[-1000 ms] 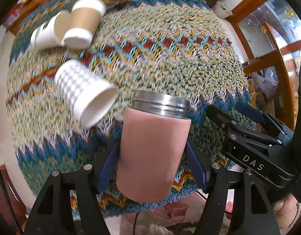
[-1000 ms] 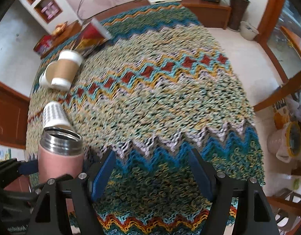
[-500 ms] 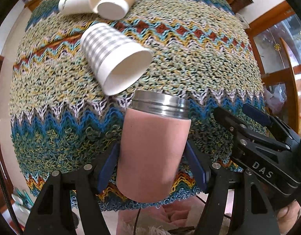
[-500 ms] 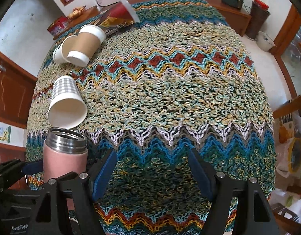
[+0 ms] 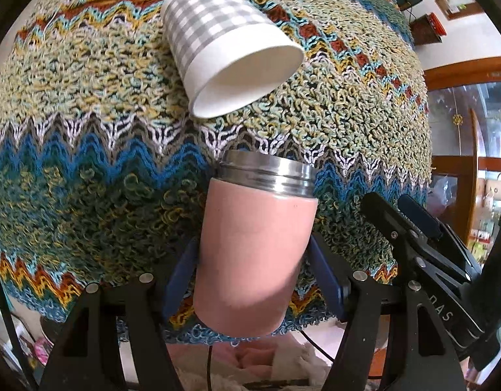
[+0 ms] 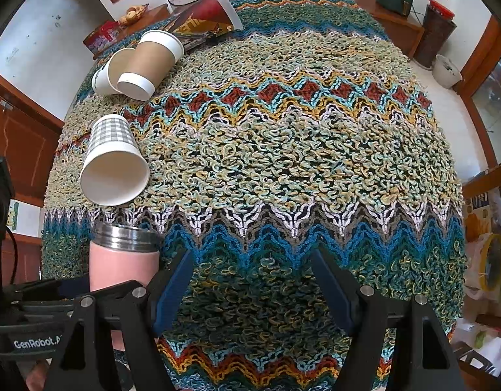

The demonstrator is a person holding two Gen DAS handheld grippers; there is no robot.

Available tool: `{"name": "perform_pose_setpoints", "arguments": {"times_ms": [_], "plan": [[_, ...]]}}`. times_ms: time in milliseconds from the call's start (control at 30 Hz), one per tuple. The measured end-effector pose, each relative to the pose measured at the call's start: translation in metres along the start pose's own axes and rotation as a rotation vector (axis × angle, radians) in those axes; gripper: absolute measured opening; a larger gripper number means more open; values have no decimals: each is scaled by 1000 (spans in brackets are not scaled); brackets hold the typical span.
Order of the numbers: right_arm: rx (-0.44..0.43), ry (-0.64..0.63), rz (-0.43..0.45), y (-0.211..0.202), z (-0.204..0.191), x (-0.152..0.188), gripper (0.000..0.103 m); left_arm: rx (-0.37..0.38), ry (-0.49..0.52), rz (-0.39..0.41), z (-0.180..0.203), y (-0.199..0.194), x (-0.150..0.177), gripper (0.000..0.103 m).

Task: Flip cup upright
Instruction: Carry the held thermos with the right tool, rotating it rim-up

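My left gripper (image 5: 253, 260) is shut on a pink steel cup (image 5: 253, 254) with a silver threaded rim, held with the rim pointing away over the near part of the knitted cloth (image 5: 87, 179). The cup also shows at the lower left of the right wrist view (image 6: 123, 260). My right gripper (image 6: 252, 280) is open and empty, just right of the left gripper, over the blue zigzag band. A grey checked paper cup (image 5: 224, 45) lies on its side just beyond the pink cup, mouth towards me.
A brown-sleeved paper cup (image 6: 149, 65) and a white cup (image 6: 107, 75) lie on their sides at the far left of the cloth. A red cup (image 6: 208, 19) lies at the far edge. The cloth's near edge is below both grippers.
My left gripper has carried the pink cup forward, so the checked paper cup now looms much closer. The right gripper view has shifted slightly nearer to the table.
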State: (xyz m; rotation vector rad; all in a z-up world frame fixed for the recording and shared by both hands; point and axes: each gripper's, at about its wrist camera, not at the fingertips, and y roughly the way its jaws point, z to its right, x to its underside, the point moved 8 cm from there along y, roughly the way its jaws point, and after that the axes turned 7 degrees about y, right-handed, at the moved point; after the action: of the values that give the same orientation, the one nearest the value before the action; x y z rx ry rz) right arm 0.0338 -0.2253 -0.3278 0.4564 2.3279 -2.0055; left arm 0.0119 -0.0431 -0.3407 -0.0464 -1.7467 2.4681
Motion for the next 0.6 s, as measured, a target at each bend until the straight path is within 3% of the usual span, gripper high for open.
{"name": "perform_pose_setpoints", "arguments": {"times_ms": [233,600], "plan": [[8,0,-7,-4,5,6,76,31,-33,-26,13,5,9,72],[22,2,-3,-10,12,17,76,-30,-1,0,24,11,15,73]]}}
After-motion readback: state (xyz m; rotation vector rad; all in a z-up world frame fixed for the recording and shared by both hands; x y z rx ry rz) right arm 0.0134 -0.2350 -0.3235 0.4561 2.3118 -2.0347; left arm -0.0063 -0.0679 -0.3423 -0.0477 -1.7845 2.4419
